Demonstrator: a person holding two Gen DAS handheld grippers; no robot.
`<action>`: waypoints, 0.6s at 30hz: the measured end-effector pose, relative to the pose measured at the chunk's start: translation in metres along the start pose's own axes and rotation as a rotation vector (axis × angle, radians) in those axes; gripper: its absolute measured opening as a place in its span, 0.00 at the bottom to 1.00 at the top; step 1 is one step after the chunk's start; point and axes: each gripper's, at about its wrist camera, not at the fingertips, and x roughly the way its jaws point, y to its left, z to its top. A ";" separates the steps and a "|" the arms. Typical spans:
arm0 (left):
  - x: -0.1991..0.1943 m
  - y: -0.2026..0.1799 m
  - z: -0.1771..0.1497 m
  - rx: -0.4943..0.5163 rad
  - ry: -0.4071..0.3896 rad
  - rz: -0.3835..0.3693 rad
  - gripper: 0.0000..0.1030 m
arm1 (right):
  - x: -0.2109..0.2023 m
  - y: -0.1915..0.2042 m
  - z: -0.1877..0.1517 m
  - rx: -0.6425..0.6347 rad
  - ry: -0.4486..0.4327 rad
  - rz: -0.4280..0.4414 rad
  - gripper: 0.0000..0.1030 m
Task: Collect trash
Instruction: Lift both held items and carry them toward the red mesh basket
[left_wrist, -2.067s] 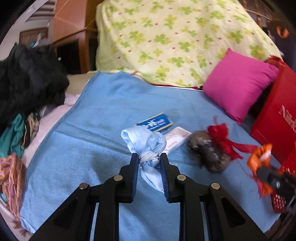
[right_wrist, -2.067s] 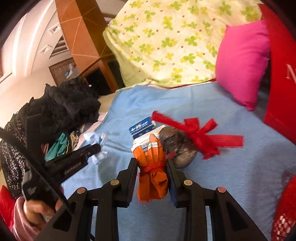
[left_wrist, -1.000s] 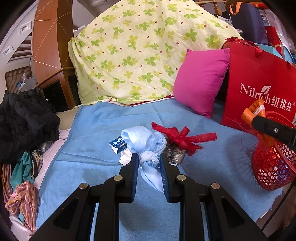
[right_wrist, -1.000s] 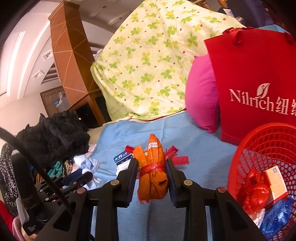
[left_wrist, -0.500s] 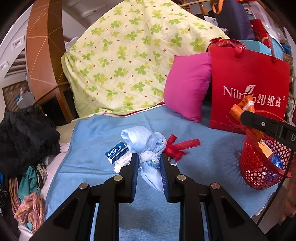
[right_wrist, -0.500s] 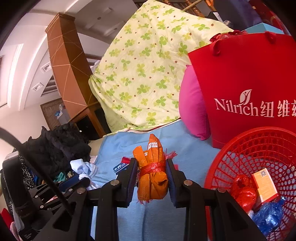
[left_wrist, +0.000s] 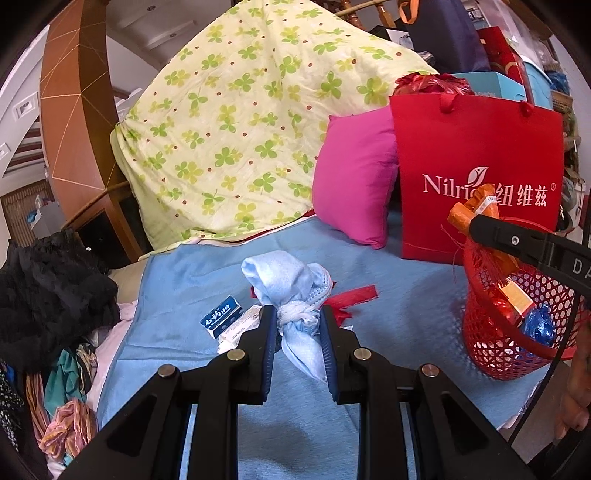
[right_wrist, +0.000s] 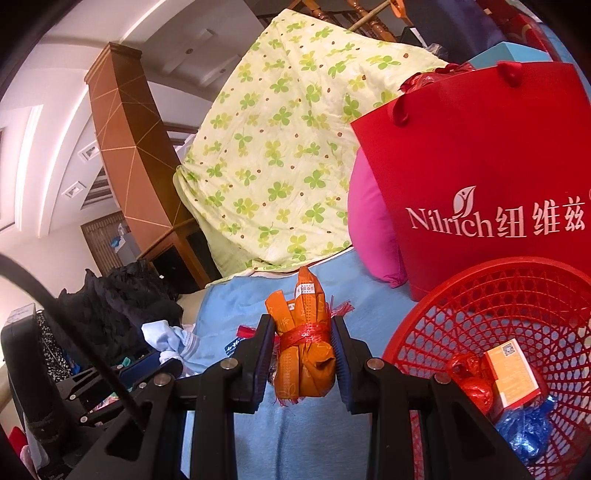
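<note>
Pale blue cloth, knotted into a bundle, sits pinched at its white knot between the two fingers of the left claw, which is closed snugly on it above the blue bed cover. The right claw is likewise closed on an orange packet bundle bound with a red band, held just left of the red mesh basket. In the left wrist view that orange bundle hangs right over the basket's rim. Inside the basket lie an orange box, a crumpled red wrapper and a blue wrapper. On the bed cover, beyond the left claw, rest a blue carton and a red ribbon. A red Nilrich bag stands behind the basket, beside a pink pillow.
</note>
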 end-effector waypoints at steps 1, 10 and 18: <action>0.000 -0.002 0.000 0.002 0.000 -0.002 0.24 | -0.002 -0.002 0.001 0.002 -0.003 -0.001 0.32; -0.003 -0.022 0.005 0.032 -0.003 -0.015 0.24 | -0.015 -0.018 0.004 0.022 -0.023 -0.008 0.32; -0.006 -0.038 0.010 0.057 -0.010 -0.031 0.24 | -0.028 -0.033 0.008 0.043 -0.042 -0.021 0.32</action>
